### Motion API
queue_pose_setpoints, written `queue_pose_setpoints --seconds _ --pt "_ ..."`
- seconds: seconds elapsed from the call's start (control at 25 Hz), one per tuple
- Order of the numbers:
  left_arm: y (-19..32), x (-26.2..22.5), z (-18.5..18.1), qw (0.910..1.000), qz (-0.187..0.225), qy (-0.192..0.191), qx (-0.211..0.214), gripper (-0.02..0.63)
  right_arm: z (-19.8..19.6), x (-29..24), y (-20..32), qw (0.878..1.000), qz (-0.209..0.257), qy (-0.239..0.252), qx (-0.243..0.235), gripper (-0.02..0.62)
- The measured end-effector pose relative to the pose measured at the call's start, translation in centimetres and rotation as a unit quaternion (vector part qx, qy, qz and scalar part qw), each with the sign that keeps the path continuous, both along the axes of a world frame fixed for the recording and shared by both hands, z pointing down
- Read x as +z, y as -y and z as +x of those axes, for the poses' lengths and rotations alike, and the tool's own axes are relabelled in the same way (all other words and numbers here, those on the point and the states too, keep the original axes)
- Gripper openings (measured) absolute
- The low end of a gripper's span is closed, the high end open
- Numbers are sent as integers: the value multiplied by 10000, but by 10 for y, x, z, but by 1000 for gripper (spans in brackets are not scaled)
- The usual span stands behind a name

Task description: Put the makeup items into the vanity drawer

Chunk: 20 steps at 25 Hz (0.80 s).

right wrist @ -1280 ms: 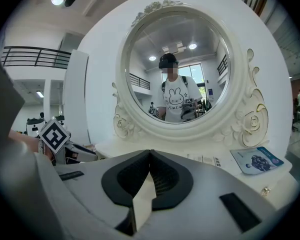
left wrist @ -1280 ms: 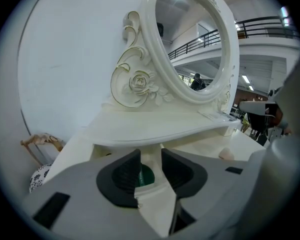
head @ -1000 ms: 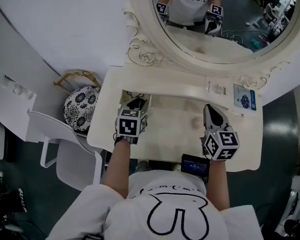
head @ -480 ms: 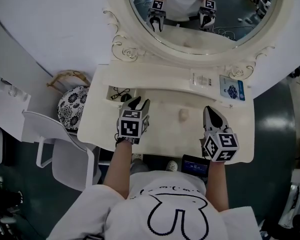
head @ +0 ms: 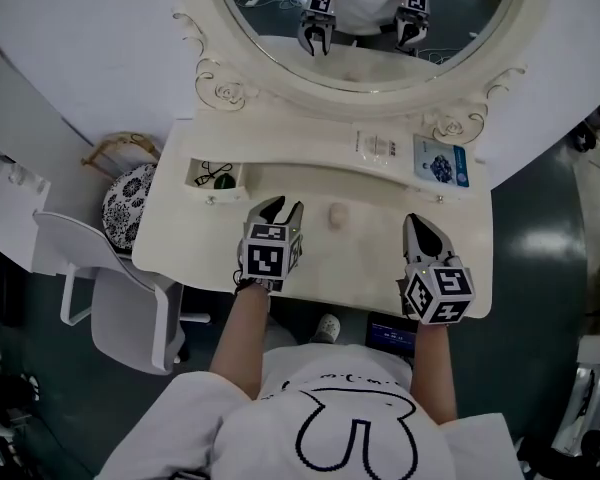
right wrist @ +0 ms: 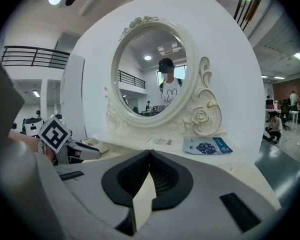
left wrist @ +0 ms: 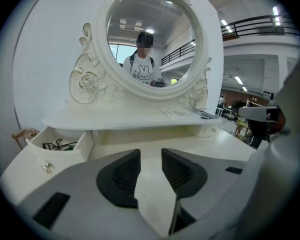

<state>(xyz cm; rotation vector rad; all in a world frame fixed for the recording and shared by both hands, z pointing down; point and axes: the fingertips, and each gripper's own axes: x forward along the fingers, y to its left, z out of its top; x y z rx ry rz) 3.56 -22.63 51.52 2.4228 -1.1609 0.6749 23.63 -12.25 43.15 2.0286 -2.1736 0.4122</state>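
- Hovering empty: left gripper (head: 283, 208) fingers (left wrist: 117, 176) apart, right gripper (head: 417, 224) fingers (right wrist: 130, 176) tip-to-tip, nothing in either.
- Between them, small pale item (head: 334, 215) mid-tabletop (head: 360, 268): looks rounded, so it could squirt out of a pinch or roll toward the front edge.
- Open drawer (left wrist: 65, 156) at the tabletop's rear-left corner, dark cords (head: 215, 178) inside: a drop could snag.
- Farthest, blue packet (head: 441, 161) on shelf (head: 300, 158), rear right: flat, may slip.

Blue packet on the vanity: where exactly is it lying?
In the head view the blue packet lies on the vanity's raised shelf, right side, just right of a white card and below the mirror frame's carved rose.
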Motion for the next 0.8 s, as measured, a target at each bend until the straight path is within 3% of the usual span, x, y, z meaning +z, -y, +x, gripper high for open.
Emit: queue_pose_setpoints --seconds 0.24,0.6,0.8 --pt "-16 14 36 9999 -72 25 138 175 26 13 -21 9999 -77 7 131 11" --pt "-32 38 82 9987 -131 304 381 196 81 31 -64 9971 -193 102 726 11" --pt "-37 51 97 9978 -179 495 409 250 102 41 -81 9948 -278 156 970 11"
